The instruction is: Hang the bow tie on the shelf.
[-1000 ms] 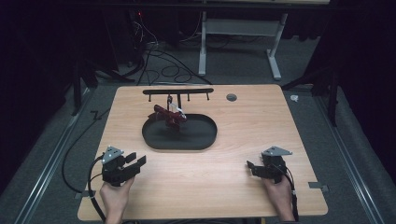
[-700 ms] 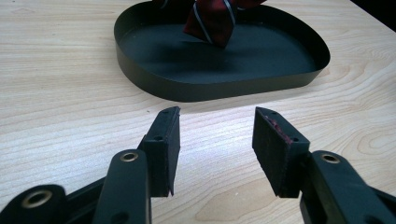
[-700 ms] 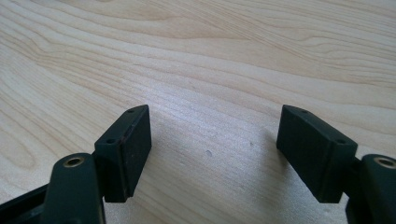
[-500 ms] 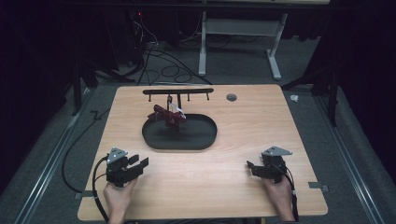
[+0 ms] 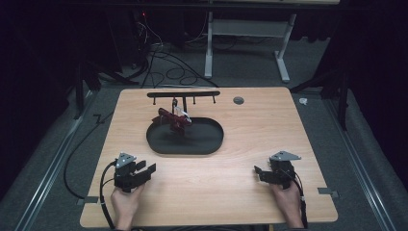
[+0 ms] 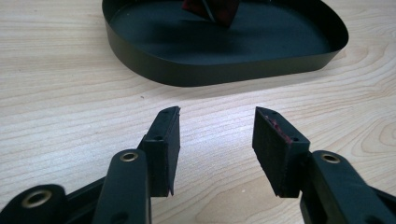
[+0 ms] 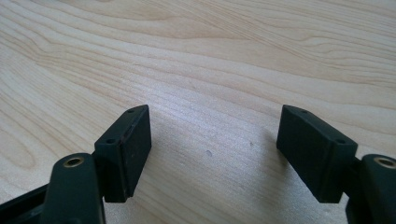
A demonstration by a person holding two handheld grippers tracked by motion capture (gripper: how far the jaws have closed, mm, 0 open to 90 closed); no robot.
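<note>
Left tool [image 6: 217,140] and right tool [image 7: 215,149], both agape and empty, rest on worktop [image 5: 250,192] near black oval tray [image 5: 211,144].

Top edge of the left gripper view crops the dark red object [image 6: 211,9] inside the black oval tray [image 6: 224,70], leaving just its lower tip at 12 o'clock. In the high view the same object [image 5: 174,120], at 11 o'clock in the tray [image 5: 211,144], stays too small to identify. Both forearms run off at 6 o'clock.
</note>
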